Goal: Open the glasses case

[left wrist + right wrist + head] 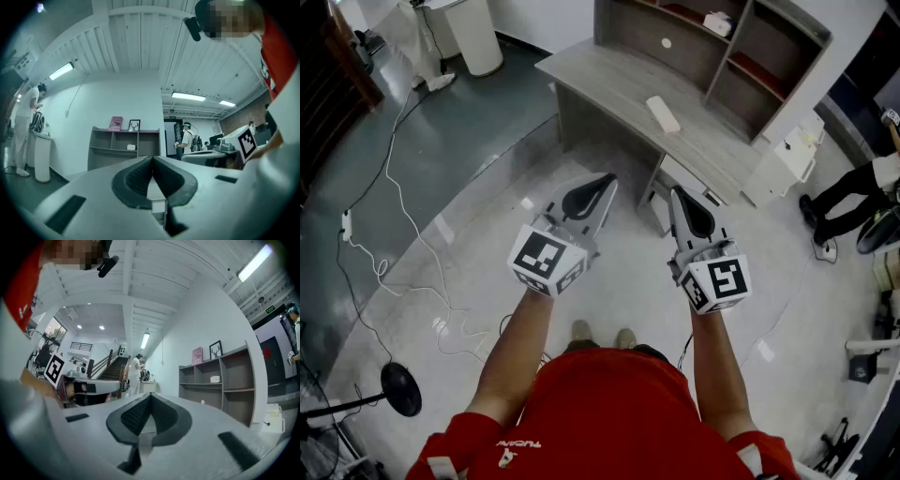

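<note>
A white glasses case (663, 113) lies closed on the grey desk (609, 75) in the head view, ahead of both grippers. My left gripper (608, 182) is held out level over the floor, short of the desk's front edge, its jaws shut with nothing between them. My right gripper (675, 194) is beside it, also shut and empty. In the left gripper view the jaw tips (153, 158) meet in front of the shelf unit (123, 147). The right gripper view shows its tips (149, 396) closed, with the shelf unit (220, 385) to the right.
The desk carries a shelf unit (712, 47) with small items. A cable (394, 216) trails over the floor at left, near a round stand base (400, 388). A white bin (473, 36) stands far left. A person's legs (848, 192) show at right; other people stand in the room.
</note>
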{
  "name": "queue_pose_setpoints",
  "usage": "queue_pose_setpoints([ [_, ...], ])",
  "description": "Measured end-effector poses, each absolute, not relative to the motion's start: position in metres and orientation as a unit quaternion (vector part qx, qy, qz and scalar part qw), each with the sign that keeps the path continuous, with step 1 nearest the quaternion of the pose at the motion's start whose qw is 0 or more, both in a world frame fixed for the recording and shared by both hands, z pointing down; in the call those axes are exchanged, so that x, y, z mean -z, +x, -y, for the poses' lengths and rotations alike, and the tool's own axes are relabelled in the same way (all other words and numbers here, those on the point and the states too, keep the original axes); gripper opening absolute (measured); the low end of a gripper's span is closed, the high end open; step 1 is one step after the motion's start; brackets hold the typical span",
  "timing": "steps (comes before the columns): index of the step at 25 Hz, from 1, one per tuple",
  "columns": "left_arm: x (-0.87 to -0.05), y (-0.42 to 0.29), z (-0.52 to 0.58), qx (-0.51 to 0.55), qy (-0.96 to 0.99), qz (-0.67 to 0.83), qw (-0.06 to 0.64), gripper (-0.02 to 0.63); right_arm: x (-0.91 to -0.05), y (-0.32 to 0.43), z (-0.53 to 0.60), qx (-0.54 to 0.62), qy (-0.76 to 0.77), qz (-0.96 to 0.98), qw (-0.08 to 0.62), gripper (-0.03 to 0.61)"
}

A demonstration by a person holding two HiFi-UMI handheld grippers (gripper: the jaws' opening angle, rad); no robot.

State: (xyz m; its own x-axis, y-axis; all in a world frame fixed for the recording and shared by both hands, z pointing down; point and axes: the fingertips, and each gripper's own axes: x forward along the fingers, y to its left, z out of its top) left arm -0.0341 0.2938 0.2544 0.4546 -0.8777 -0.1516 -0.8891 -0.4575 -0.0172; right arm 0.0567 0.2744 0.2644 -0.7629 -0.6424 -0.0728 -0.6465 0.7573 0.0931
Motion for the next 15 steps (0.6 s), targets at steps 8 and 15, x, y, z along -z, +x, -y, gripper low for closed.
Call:
queue_pose_setpoints([
  [8,-0.258,-0.052,-0.297,-0.063,-0.854,-0.514,0.045,0.011,-0.259,0.046,-0.278,-0.049,-0.341,-0.938,0.039,0.005],
  [15,-0.272,-0.095,-0.297,-0.066,-0.853,-0.517,0.040,0.011,-0.269,0.024,-0.277,-0.052,-0.364,-0.929,0.030,0.005],
])
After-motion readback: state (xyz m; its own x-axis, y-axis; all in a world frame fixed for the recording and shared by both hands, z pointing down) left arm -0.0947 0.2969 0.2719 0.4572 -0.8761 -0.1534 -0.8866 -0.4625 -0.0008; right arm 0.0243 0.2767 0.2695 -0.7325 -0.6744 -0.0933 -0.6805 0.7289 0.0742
